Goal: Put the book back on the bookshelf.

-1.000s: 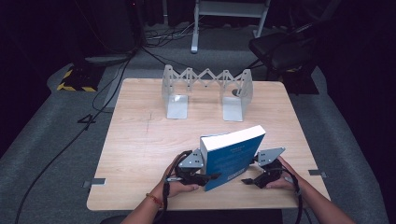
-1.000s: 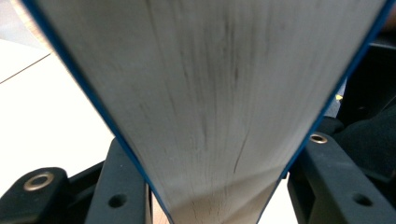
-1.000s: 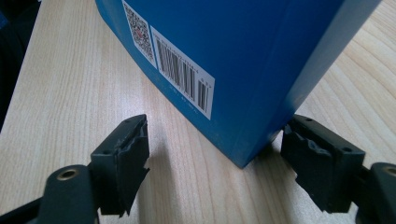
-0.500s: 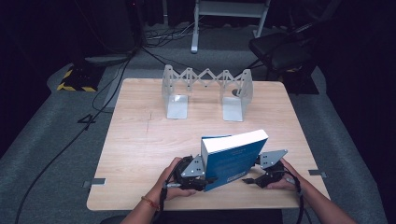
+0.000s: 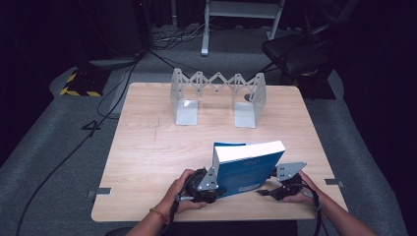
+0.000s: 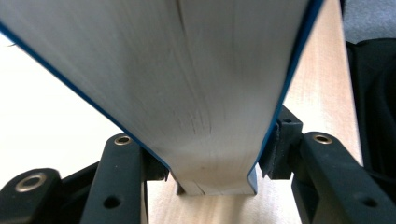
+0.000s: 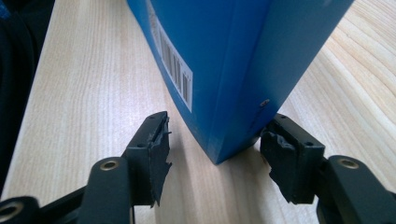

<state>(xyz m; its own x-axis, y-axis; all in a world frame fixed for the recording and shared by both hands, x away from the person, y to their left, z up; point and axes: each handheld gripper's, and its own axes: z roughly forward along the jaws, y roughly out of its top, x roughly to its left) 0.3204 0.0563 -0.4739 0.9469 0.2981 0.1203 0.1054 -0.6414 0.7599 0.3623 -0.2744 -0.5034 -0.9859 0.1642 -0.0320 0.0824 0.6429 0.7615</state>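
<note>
Blue covers wrap the thick book [image 5: 248, 167], which stands on edge near the front of the wooden table [image 5: 147, 147] in the high view, its white page block facing up and to the left. The left gripper [image 5: 209, 184] sits at the book's lower left corner, the right gripper [image 5: 269, 189] at its lower right corner, each held by a hand [image 5: 179, 194] coming in from the bottom. Well behind, near the table's far edge, stands a metal folding book rack [image 5: 216, 96].

Seen from the left gripper view, the book's [image 6: 187, 93] page edges rise between the two black jaws, and both pads press against the blue covers on either side: this gripper is clamped on the book.

Seen from the right gripper view, the book's [image 7: 224, 60] spine corner with a barcode stands on the table [image 7: 88, 84] between the jaws. These jaws have just been closing; the right pad is at the cover, while a clear gap remains beside the left pad, so there is no grip.
</note>
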